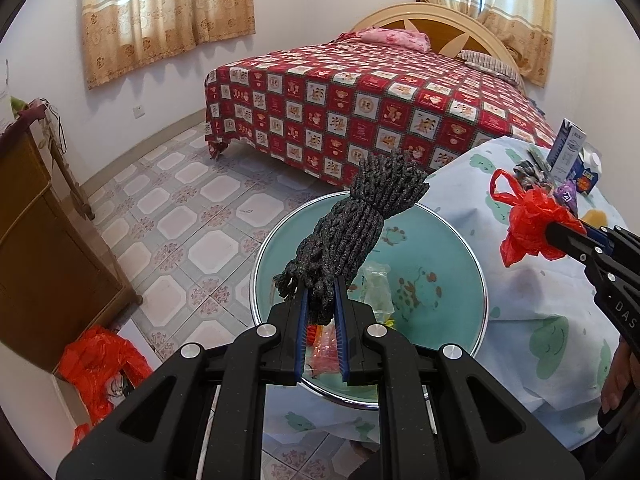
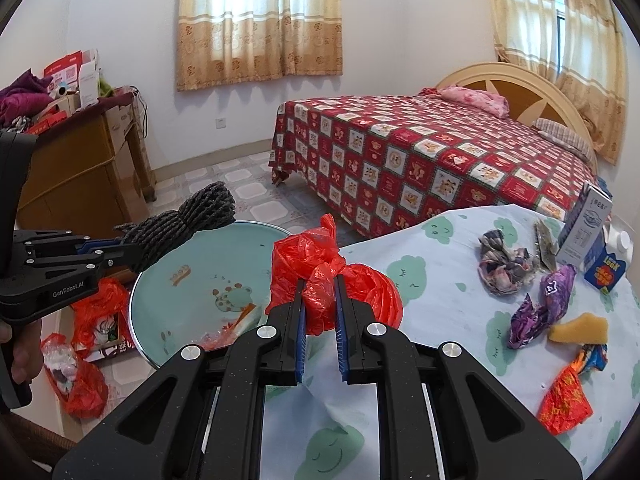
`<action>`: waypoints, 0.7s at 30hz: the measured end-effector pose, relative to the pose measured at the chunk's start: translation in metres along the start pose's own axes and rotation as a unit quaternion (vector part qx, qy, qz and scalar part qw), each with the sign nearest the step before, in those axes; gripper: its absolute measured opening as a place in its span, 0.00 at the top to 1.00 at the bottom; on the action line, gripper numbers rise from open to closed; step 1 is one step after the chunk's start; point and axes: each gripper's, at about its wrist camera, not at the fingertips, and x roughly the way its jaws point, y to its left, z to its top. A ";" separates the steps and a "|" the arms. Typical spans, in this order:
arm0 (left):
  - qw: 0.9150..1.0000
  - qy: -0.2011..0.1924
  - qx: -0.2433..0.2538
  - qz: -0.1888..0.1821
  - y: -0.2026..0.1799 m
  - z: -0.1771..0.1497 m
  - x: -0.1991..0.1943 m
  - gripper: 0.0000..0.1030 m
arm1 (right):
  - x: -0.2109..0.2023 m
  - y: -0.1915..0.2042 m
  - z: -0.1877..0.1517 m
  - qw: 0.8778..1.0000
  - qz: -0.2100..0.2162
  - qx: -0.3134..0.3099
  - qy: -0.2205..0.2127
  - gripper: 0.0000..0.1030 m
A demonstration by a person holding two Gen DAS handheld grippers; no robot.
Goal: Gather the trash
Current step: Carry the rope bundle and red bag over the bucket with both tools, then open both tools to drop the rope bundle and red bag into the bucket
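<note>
Left gripper point(image 1: 321, 300) clamps a rope bundle point(image 1: 360, 216) above the basin point(image 1: 460, 248). Right gripper point(image 2: 320, 300), at 3 o'clock, pinches a red bag point(image 2: 332, 280).

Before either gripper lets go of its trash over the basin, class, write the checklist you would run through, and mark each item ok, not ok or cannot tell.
1. Left gripper shut on the dark rope bundle: ok.
2. Rope bundle hangs over the teal basin: ok.
3. Right gripper shut on the red plastic bag: ok.
4. Red plastic bag over the basin: not ok; it appears to be above the tablecloth, beside the rim.
5. Room left in the basin: ok; only a few scraps lie in it.
6. Table trash all collected: not ok; the purple wrapper and yellow sponge remain.
</note>
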 end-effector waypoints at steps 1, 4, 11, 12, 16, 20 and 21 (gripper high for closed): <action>1.000 0.000 -0.001 0.000 0.000 0.000 0.000 0.88 | 0.001 0.001 0.001 1.000 0.001 -0.001 0.000 0.87; 1.000 0.002 -0.004 0.001 0.003 0.000 0.001 0.88 | 0.003 0.003 0.002 1.000 0.003 -0.006 0.001 0.87; 1.000 0.005 -0.013 0.002 0.009 0.000 0.002 0.88 | 0.007 0.009 0.003 1.000 0.008 -0.014 0.004 0.87; 1.000 0.005 -0.015 0.002 0.010 0.000 0.002 0.88 | 0.008 0.010 0.003 1.000 0.010 -0.015 0.005 0.87; 1.000 0.004 -0.016 0.000 0.011 0.000 0.002 0.88 | 0.011 0.014 0.004 1.000 0.015 -0.021 0.008 0.87; 1.000 0.002 -0.015 -0.011 0.008 0.001 0.000 0.83 | 0.013 0.020 0.004 0.999 0.031 -0.031 0.004 0.82; 1.000 0.003 -0.015 -0.016 0.007 0.001 0.000 0.80 | 0.013 0.021 0.004 0.999 0.032 -0.032 0.003 0.74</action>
